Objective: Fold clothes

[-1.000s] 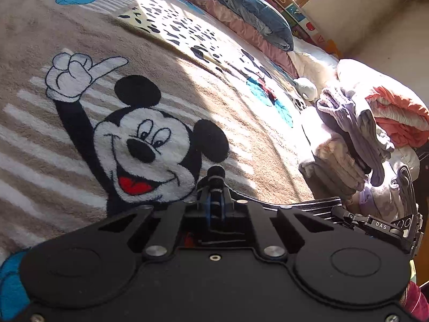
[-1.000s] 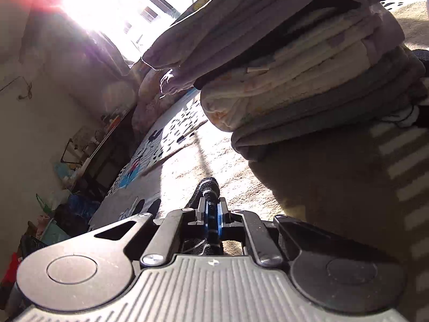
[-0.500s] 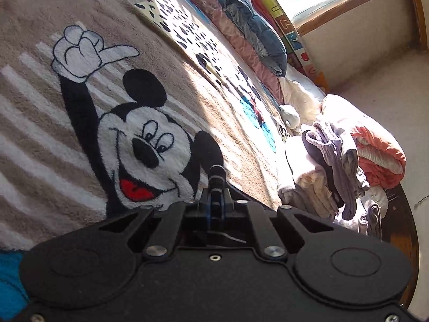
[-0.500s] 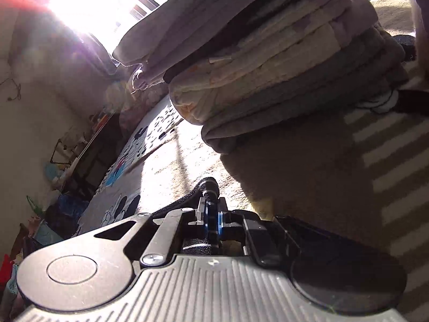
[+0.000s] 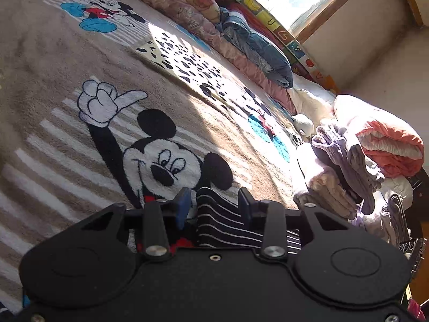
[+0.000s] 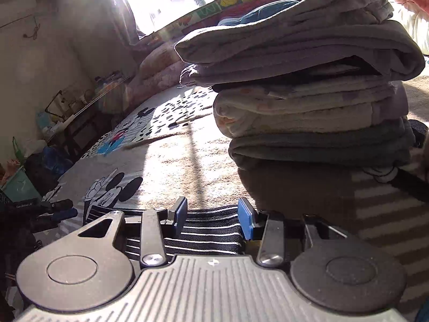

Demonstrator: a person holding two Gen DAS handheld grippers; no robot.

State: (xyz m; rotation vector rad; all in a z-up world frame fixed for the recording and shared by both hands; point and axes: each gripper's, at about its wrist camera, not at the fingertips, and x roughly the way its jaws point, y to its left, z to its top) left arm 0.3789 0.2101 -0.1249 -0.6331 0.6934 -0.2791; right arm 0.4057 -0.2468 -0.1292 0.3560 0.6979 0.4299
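Black cloth with thin white stripes, the striped garment (image 5: 225, 222), lay flat on the bed between the spread fingers of the left gripper (image 5: 214, 204); nothing was pinched, so it looked set down rather than carried. The right gripper (image 6: 211, 214) stood likewise released over the same cloth, its blue pads wide apart, the stripes running under them. With both tools low at the cloth's edge, I judged the garment was laid out there so that a fold could be made on a flat, soft surface.

Beyond it stretched the beige cartoon-mouse blanket (image 5: 80, 61), bare enough to serve as working room. Just past the right gripper rose a stack of folded clothes (image 6: 316, 102), probably finished pieces kept beside the work. Farther off, unfolded laundry (image 5: 383, 147) was heaped at the bed's edge, and pillows (image 5: 257, 48) lined the window side.
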